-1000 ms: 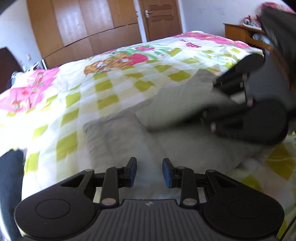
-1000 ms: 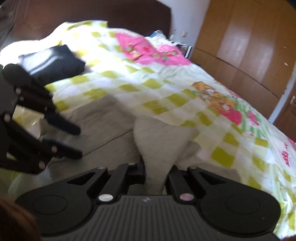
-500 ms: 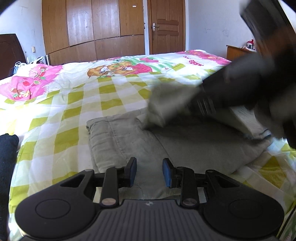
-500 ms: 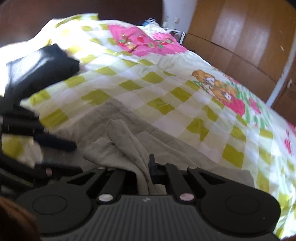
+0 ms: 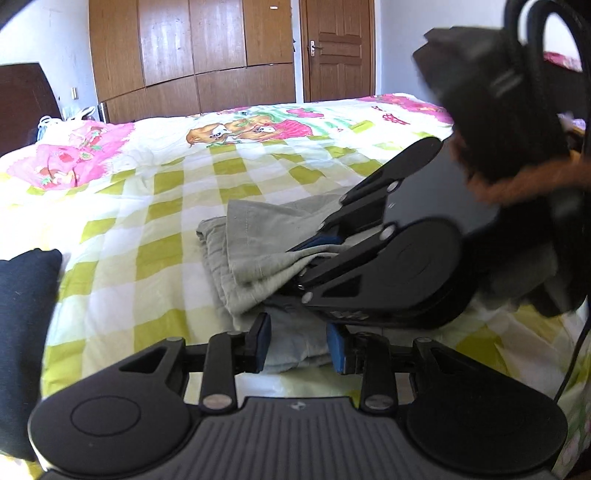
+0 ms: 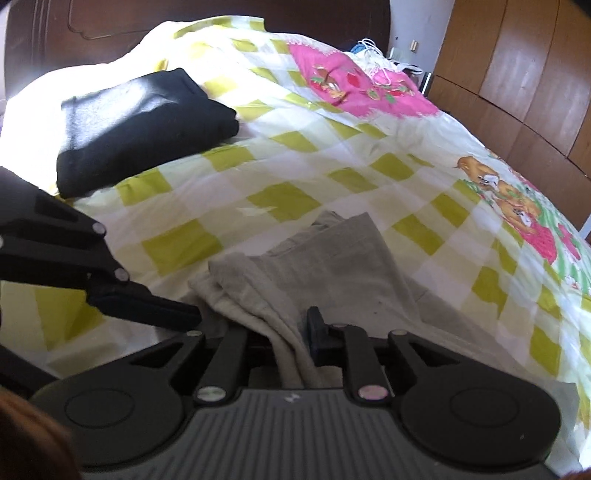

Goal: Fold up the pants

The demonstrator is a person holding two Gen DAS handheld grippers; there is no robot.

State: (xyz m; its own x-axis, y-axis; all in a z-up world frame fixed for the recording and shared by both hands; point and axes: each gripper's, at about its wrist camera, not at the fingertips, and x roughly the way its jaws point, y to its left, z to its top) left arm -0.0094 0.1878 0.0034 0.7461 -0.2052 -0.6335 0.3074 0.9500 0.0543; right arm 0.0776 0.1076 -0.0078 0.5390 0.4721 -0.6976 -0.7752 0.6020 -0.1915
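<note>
Grey pants (image 5: 255, 254) lie part-folded on the checked bedspread (image 5: 159, 206), mid-bed, w/ one layer doubled over the rest. Right gripper (image 6: 291, 328), coming in from 3 o'clock in the left wrist view, is clamped on a fold of the grey cloth, fabric bunched between its fingers. Left gripper (image 5: 298, 343) hovers at the pants' near edge, fingers apart w/ nothing between them. Dark folded garment (image 6: 140, 125) sits toward 10 o'clock by the headboard (image 6: 110, 29), apparently clothing; wardrobe (image 5: 192, 55) behind.
</note>
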